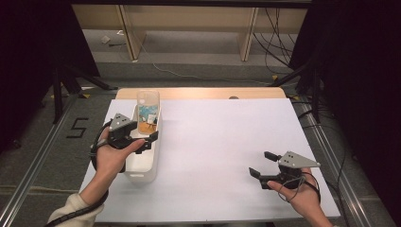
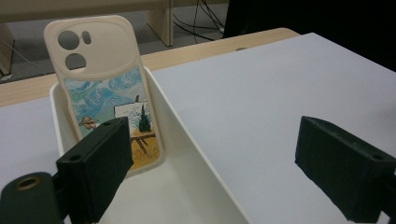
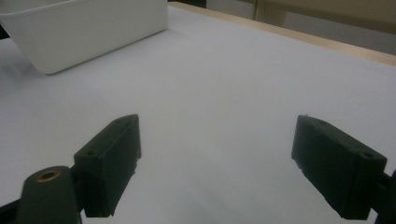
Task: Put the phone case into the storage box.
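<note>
Leaning in the white bin, a phone case faces bare table.

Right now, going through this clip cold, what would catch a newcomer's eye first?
The phone case with its painted blue sky and straw-hatted painter stands out, propped upright against the far end wall of the narrow white bin at the table's left. The left gripper hovers open over that bin. The right gripper waits open above the bare white table at the right.
</note>
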Motion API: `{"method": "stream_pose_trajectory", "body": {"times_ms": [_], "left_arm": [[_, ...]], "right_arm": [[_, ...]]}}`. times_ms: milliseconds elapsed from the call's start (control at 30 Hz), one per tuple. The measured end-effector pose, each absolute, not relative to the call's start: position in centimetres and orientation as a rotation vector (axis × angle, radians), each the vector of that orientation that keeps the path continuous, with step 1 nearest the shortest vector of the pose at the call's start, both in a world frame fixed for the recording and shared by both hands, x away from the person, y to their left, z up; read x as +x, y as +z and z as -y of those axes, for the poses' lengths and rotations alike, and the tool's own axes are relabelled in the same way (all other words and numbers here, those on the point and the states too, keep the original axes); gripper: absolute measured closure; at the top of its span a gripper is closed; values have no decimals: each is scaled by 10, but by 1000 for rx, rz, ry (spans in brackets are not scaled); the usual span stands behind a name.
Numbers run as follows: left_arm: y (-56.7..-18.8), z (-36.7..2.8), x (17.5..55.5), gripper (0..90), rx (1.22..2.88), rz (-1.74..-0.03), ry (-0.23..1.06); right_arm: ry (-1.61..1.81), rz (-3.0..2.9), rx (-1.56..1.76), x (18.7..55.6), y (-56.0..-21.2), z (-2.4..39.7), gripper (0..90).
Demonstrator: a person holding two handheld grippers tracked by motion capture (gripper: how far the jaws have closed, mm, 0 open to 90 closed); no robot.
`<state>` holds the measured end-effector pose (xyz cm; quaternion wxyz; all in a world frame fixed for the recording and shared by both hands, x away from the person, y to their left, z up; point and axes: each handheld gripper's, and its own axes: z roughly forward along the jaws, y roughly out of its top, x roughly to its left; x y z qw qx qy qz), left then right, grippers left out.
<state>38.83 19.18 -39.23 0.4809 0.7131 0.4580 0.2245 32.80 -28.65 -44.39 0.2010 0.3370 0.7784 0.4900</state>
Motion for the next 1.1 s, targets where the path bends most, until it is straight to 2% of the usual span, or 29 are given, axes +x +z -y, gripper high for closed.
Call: {"method": "stream_pose_trajectory", "body": {"times_ms": [1100], "left_arm": [[-398, -185, 367, 101, 1755, -1047, 523]], "right_arm": [[1369, -2174, 943, 328, -443, 286, 169]]}}
